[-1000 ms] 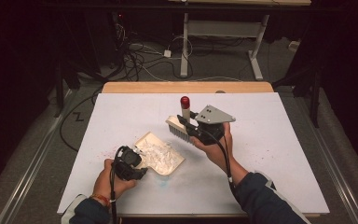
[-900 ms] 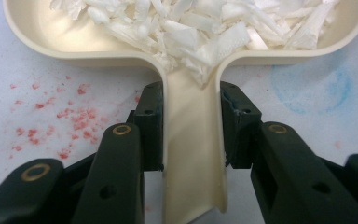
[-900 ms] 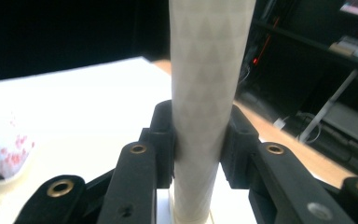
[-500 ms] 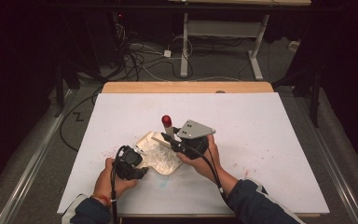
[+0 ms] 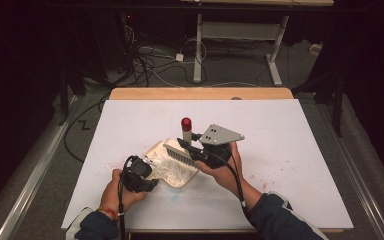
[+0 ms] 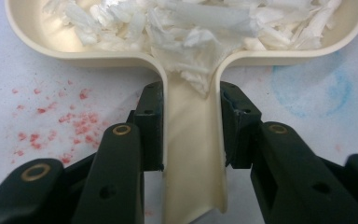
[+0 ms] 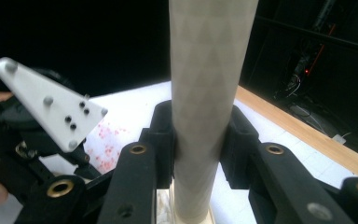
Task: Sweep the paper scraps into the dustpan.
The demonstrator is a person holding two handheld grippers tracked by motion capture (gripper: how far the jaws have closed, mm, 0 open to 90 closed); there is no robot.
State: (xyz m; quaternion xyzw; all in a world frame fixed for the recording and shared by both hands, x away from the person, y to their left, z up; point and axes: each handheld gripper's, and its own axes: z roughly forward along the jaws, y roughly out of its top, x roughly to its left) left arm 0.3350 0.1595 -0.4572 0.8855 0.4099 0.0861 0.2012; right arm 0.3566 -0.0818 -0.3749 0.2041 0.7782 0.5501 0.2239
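High view: the left claw (image 5: 147,176) pinches the handle of the cream dustpan (image 5: 172,162), keeping it flat on the white desk (image 5: 290,150) so the paper scraps (image 6: 200,23) heaped inside stay put. The right claw (image 5: 192,149) is clamped around the pale handle of the brush (image 5: 180,152), its red-capped end pointing up and the bristles resting over the pan's mouth, well placed, I'd judge, for dragging the last bits in. Red specks (image 6: 51,116) dot the desk just beside the pan.
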